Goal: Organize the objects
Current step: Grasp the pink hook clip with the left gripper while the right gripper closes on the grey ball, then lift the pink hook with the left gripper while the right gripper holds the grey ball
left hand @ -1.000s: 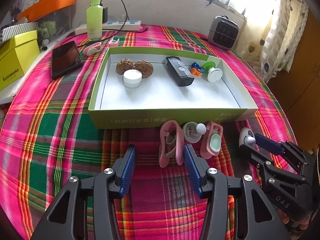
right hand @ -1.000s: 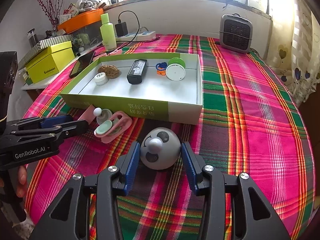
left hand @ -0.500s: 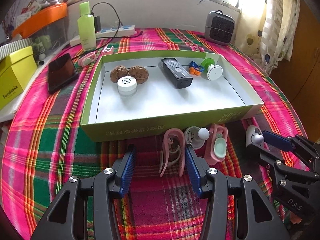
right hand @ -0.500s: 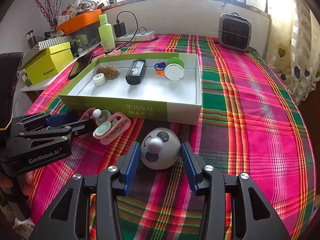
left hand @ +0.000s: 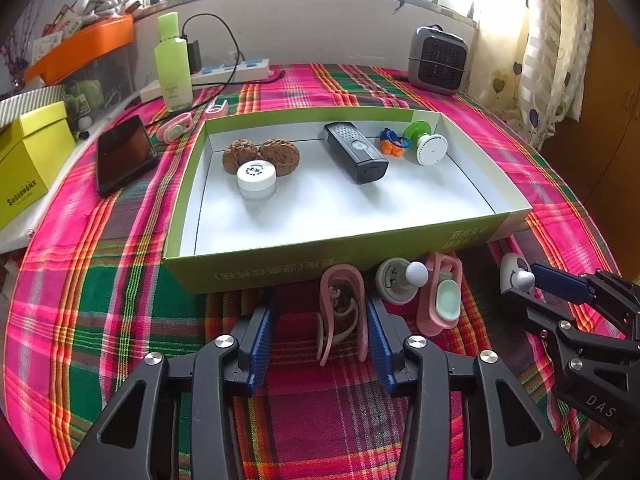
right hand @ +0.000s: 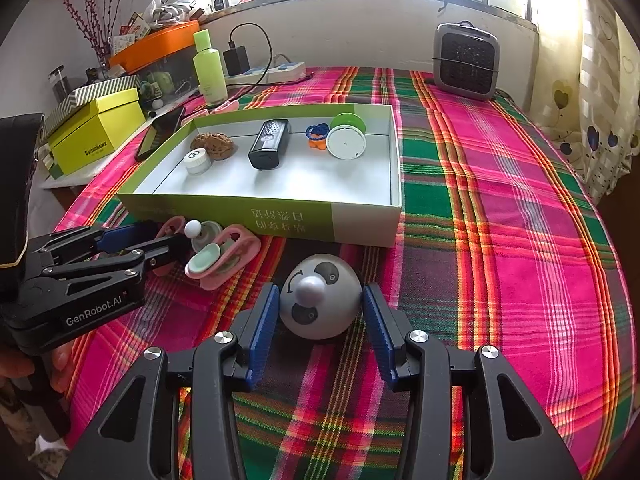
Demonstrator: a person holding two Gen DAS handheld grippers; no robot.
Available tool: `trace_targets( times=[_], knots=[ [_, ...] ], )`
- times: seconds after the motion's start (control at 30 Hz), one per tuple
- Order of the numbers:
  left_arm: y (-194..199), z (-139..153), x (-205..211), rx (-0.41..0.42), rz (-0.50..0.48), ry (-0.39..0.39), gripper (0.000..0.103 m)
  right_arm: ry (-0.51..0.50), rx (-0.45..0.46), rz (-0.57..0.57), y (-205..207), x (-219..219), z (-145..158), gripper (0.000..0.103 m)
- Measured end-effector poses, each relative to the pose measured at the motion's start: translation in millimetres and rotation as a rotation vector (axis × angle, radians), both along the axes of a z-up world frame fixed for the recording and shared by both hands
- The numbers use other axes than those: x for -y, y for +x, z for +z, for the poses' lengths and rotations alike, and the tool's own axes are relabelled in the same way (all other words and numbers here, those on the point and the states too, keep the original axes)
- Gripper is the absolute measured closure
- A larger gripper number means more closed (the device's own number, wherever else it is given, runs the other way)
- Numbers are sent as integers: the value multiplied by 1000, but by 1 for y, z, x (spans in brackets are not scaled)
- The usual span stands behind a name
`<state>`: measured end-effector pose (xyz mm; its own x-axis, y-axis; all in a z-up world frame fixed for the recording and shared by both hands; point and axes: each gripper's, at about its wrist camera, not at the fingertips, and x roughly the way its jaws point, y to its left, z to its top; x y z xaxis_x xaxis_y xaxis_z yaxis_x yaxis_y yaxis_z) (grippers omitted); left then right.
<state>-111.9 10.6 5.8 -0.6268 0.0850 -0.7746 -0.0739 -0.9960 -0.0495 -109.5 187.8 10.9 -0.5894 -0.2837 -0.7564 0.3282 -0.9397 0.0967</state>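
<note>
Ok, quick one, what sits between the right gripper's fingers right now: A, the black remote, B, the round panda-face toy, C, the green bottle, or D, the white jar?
B. In the right wrist view the panda-face toy rests on the plaid cloth between the open fingers of the right gripper, while the remote and jar lie in the green box and the bottle stands far back.

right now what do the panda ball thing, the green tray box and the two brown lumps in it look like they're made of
Panda ball: seemingly hard plastic, smooth and matte, with painted black patches. Green tray box: looks like cardboard, thin folded walls, printed green outside, plain white inside. Brown lumps: likely walnut shells, deeply wrinkled and dull, though carved wood can't be ruled out.
</note>
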Motion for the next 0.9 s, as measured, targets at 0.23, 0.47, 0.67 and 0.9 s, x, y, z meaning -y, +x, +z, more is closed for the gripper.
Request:
trace_targets(
  times=[0.23,0.47,0.67,0.9],
  knots=[
    [1,0,3,-11,5,-8,73,-7,6,-5,0,-1,-1,58],
    [2,0,9,-12,12,1,82,0,5,-10,0,0,0,58],
    [2,1,11,-11,10,11,82,2,3,-17,1,1,0,58],
    [2,1,11,-11,9,13,82,-7,5,-22,1,1,0,58]
  ],
)
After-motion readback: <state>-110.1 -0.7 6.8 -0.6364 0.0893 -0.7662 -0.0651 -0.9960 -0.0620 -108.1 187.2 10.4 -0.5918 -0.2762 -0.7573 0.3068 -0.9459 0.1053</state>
